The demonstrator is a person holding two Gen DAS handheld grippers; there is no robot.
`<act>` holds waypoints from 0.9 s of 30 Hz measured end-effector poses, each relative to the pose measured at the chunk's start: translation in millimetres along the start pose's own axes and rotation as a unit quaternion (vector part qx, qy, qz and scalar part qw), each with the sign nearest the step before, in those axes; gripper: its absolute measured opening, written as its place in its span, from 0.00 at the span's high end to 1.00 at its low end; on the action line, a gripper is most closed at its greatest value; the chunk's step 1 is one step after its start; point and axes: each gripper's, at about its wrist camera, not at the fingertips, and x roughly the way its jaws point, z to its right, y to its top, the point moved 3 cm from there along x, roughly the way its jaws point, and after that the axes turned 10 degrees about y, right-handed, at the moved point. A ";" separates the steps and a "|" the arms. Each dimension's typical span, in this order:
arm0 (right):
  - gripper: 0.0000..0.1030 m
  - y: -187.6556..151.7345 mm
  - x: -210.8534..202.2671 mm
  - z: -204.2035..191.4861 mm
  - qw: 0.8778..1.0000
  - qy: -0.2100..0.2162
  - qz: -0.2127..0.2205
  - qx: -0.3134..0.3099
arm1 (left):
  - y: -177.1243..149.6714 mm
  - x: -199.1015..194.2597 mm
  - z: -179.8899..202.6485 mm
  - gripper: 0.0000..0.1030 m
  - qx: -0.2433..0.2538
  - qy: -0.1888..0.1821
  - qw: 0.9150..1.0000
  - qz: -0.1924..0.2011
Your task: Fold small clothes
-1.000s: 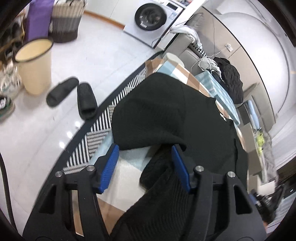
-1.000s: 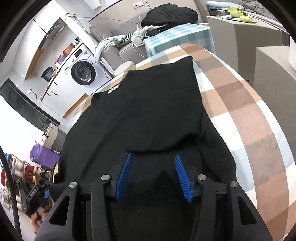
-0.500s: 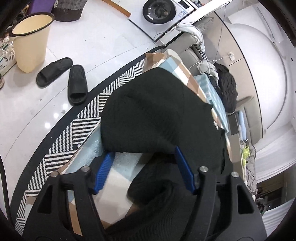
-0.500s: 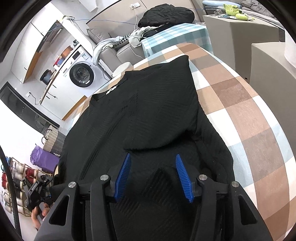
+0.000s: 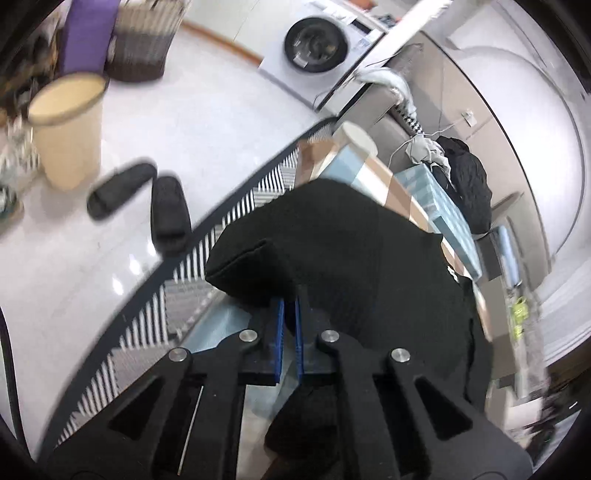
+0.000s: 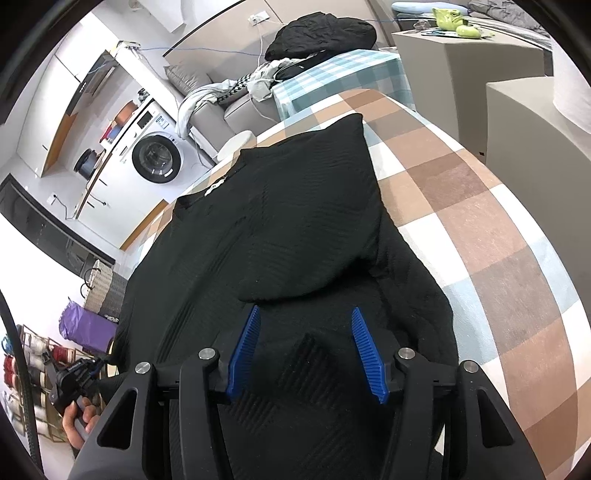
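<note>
Black knit sweater spread flat on a table with a checked cloth, brown, white and pale blue squares; neck end far away, toward the washing machine; a white label just at the neck; one side folded over the middle, its edge lying across the top just in front of the blue pads.

Left gripper pinched tight on a fold of the sweater at the side edge nearest the floor; blue pads nearly together, black cloth squeezed between the tips; a lump of the cloth lifted into a soft bump to the left of the tips; more black cloth hanging under the tool.

Right gripper about half wide, tips low over the sweater near the near end; blue pads apart, nothing pinched between them; black cloth lying under and between them, hard to say if touching.

On the floor beside the table: a black and white zigzag rug, two black slippers, a cream bucket, a woven basket, something purple next to it.

Behind the table: a second table with a pale blue checked cloth, a heap of dark clothes on it.

Low in the left corner of the right view: a hand holding the other tool's handle.
</note>
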 end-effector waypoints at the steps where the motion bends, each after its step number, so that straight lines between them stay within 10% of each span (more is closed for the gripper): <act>1: 0.49 -0.9 -1.4 1.1 1.000 0.000 0.002 0.002 | 4.3 -4.3 10.1 0.98 0.018 0.003 1.000 0.014; 5: 0.49 -2.4 -5.8 3.0 1.000 0.003 0.008 0.006 | 9.2 -34.8 98.8 0.98 0.128 -0.046 0.987 0.080; 9: 0.49 -2.9 -10.5 4.1 1.000 0.003 0.013 0.007 | -37.2 -44.2 189.9 0.97 0.271 -0.143 0.951 0.042; 12: 0.49 -3.7 -13.6 7.2 1.000 0.002 0.014 0.011 | -71.8 -32.5 214.7 0.67 0.325 -0.156 0.933 -0.006; 15: 0.49 -4.7 -16.5 10.7 1.000 0.001 0.016 0.015 | -77.5 -24.7 207.9 0.42 0.314 -0.135 0.940 0.001; 27: 0.48 -7.2 -12.8 11.6 1.000 0.003 0.006 0.014 | -67.1 17.1 160.2 0.41 0.245 -0.098 0.964 -0.031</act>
